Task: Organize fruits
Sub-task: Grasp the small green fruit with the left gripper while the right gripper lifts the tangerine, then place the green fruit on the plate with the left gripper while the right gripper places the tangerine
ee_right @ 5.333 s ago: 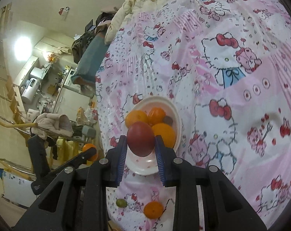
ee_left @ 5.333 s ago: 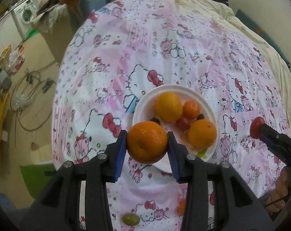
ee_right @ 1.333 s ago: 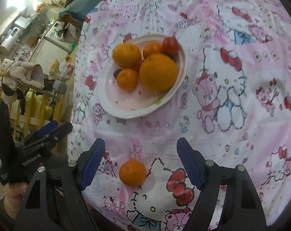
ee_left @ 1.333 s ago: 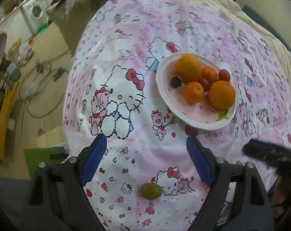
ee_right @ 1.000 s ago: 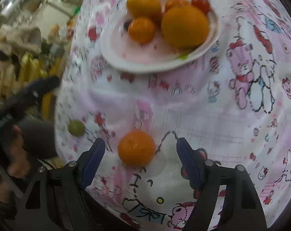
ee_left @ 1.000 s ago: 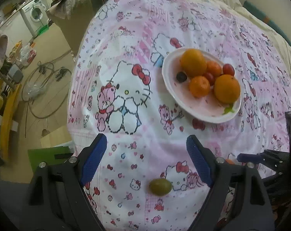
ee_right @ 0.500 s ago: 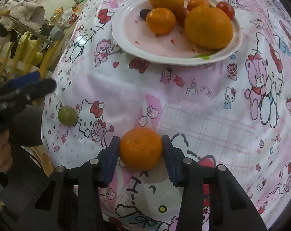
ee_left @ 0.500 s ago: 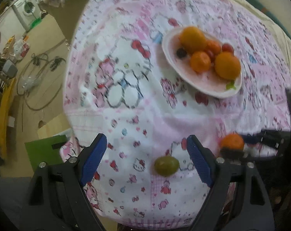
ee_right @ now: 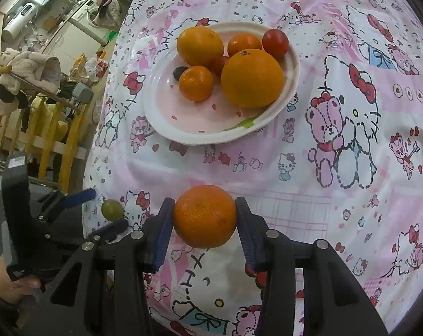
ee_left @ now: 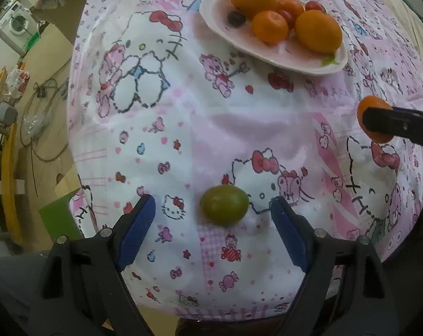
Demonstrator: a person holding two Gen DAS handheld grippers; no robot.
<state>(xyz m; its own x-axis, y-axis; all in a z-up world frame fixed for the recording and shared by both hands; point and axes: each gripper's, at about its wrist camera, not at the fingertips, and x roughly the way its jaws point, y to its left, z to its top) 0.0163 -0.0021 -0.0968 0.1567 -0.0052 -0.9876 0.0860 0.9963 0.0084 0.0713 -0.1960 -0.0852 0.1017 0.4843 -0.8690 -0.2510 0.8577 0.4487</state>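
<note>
Pinching the orange (ee_right: 205,215) snugly in the right claw (ee_right: 204,224), lift gently toward the plate (ee_right: 166,123) ahead, while the left claw (ee_left: 211,221), spread wide, closes softly around the green fruit (ee_left: 224,205) between its tips.

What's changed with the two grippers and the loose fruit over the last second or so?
The right gripper closed on the loose mandarin. The left gripper moved in around the green fruit, jaws open. The plate and its fruit stayed put.
</note>
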